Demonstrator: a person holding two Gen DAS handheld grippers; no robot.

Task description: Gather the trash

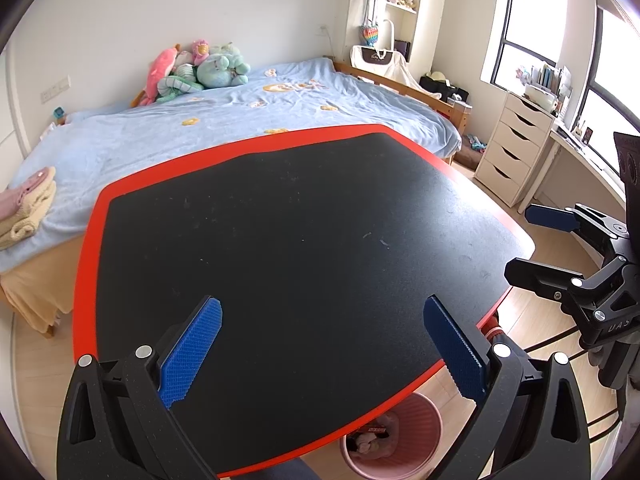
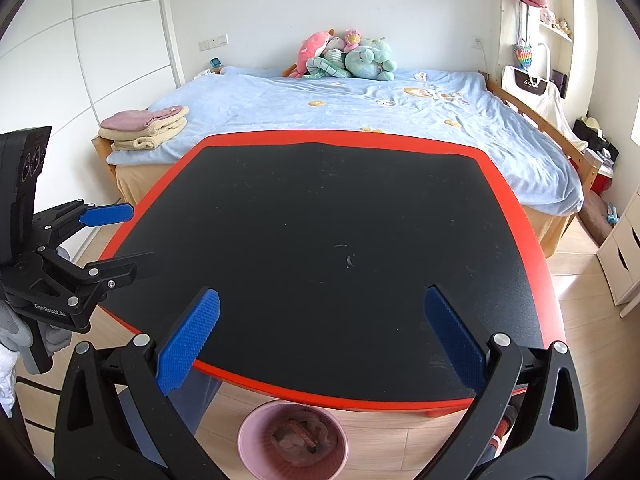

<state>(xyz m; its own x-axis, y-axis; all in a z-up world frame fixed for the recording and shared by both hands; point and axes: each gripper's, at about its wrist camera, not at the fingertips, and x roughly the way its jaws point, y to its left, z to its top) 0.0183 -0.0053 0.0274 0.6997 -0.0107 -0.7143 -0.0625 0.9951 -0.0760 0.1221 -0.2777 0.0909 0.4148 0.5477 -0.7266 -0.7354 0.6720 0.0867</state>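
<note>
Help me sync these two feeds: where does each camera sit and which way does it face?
Left wrist: on the left gripper, facing across the table toward the bed; the right gripper shows at right.
Right wrist: on the right gripper, facing likewise; the left gripper shows at left.
Shared: table, bed, pink bin holding trash.

Plenty of room over the counter (image 2: 320, 216), nothing on its black top but faint specks. The bed (image 2: 400, 112) butts right against its far edge, so no passing there. Pink trash bin (image 2: 292, 440) sits on the floor by the near edge, open from above. Both hand-held grippers hang spread wide, left hand-held gripper (image 1: 322, 344), right hand-held gripper (image 2: 322, 336).
</note>
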